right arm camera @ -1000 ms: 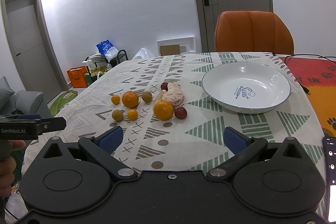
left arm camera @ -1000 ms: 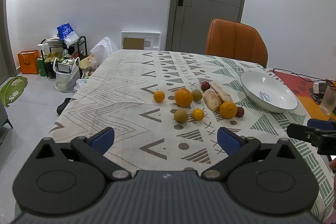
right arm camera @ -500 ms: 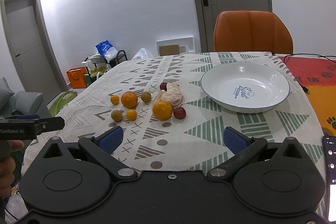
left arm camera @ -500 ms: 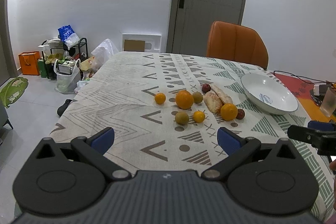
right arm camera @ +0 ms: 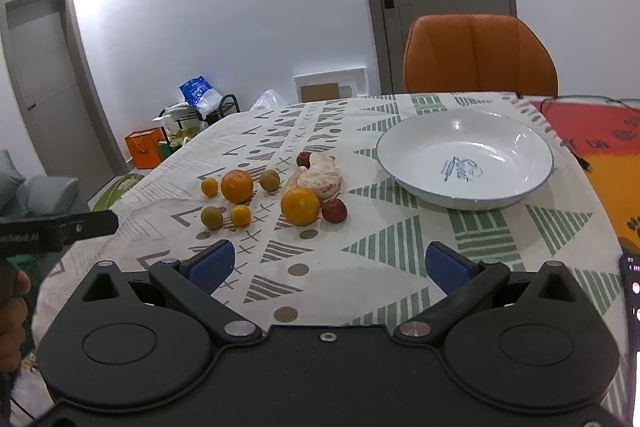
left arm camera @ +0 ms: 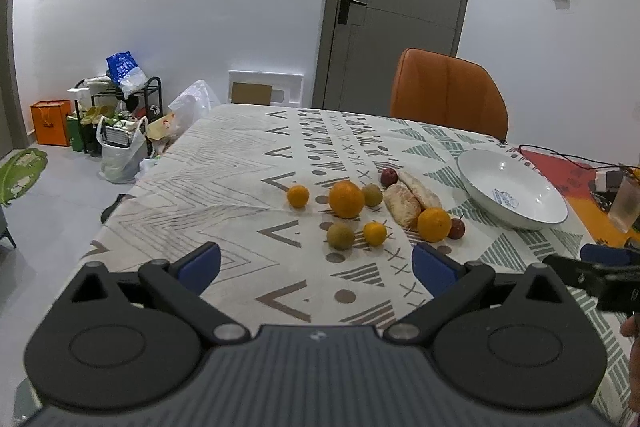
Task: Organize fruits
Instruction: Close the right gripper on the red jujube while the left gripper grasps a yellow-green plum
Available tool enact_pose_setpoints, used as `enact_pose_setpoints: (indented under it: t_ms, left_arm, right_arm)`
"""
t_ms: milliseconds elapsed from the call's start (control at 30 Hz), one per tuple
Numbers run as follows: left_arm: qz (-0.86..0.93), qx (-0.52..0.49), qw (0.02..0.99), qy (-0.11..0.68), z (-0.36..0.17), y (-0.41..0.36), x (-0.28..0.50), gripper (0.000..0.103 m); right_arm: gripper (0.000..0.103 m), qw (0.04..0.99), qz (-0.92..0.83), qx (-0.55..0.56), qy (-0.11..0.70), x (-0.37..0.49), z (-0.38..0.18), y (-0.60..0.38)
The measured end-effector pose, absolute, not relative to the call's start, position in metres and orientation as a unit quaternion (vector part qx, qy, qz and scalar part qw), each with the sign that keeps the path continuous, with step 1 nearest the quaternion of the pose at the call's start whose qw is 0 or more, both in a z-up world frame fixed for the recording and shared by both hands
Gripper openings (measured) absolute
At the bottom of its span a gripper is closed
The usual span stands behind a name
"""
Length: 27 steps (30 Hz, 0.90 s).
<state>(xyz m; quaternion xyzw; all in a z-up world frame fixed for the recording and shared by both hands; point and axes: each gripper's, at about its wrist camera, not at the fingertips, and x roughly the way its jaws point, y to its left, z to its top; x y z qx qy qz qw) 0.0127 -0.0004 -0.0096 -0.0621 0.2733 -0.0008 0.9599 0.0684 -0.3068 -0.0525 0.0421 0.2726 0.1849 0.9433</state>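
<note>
Blue-padded black right gripper (right arm camera: 328, 265) and matching left gripper (left arm camera: 316, 263) both gape empty, short of fruit. Nearest: larger orange (right arm camera: 300, 206) touching small red fruit (right arm camera: 334, 209), left of empty white ceramic bowl (right arm camera: 466, 157). Advice: right gripper straddles orange squarely, closes gently, lifts clear before bowl.

Bright ceiling light, soft shadows, sharp focus, fisheye-bent edges

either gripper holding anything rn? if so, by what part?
Nothing held. Left gripper and right gripper are both open, short of the fruits on the table.
</note>
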Motion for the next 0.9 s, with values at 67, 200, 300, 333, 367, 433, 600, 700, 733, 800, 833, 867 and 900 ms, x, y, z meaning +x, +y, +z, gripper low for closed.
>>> enact_pose_setpoints:
  t_ms: [67, 200, 300, 333, 367, 433, 600, 700, 733, 800, 833, 867, 900]
  left_arm:
    - [-0.007, -0.069, 0.959, 0.274, -0.012, -0.002, 0.016, 0.101]
    - [-0.008, -0.061, 0.961, 0.269, -0.016, -0.008, 0.022, 0.101]
    - [-0.01, -0.064, 0.961, 0.267, -0.018, -0.01, 0.027, 0.098]
    - [-0.011, -0.066, 0.961, 0.268, -0.019, -0.01, 0.03, 0.097]
    - [-0.011, -0.068, 0.961, 0.269, -0.021, -0.01, 0.032, 0.095]
    - [-0.012, -0.073, 0.96, 0.271, -0.023, -0.01, 0.038, 0.091]
    - [-0.014, -0.075, 0.957, 0.279, -0.029, -0.013, 0.05, 0.079]
    - [-0.014, -0.078, 0.955, 0.286, -0.033, -0.014, 0.058, 0.074]
    - [-0.014, -0.078, 0.954, 0.288, -0.035, -0.014, 0.06, 0.073]
    - [-0.013, -0.079, 0.953, 0.292, -0.038, -0.014, 0.066, 0.068]
    - [-0.014, -0.081, 0.952, 0.293, -0.039, -0.014, 0.068, 0.068]
    - [-0.013, -0.082, 0.952, 0.296, -0.041, -0.014, 0.07, 0.066]
    - [-0.013, -0.082, 0.951, 0.297, -0.042, -0.014, 0.073, 0.064]
  right_arm:
    - [0.103, 0.945, 0.184, 0.029, 0.267, 0.069, -0.054, -0.305]
    - [0.103, 0.944, 0.189, 0.037, 0.267, 0.076, -0.057, -0.308]
    - [0.103, 0.944, 0.192, 0.041, 0.265, 0.081, -0.058, -0.309]
    - [0.1, 0.943, 0.196, 0.042, 0.264, 0.083, -0.059, -0.309]
    - [0.095, 0.942, 0.201, 0.043, 0.263, 0.084, -0.06, -0.309]
    - [0.091, 0.94, 0.208, 0.046, 0.267, 0.089, -0.063, -0.309]
    - [0.079, 0.934, 0.22, 0.055, 0.275, 0.098, -0.069, -0.308]
    - [0.073, 0.935, 0.216, 0.053, 0.276, 0.104, -0.072, -0.308]
    - [0.071, 0.934, 0.217, 0.055, 0.277, 0.107, -0.073, -0.308]
    - [0.068, 0.933, 0.217, 0.057, 0.28, 0.111, -0.075, -0.307]
    - [0.066, 0.933, 0.217, 0.057, 0.281, 0.113, -0.076, -0.307]
    - [0.064, 0.933, 0.217, 0.056, 0.283, 0.116, -0.077, -0.307]
    - [0.063, 0.932, 0.217, 0.057, 0.284, 0.118, -0.078, -0.307]
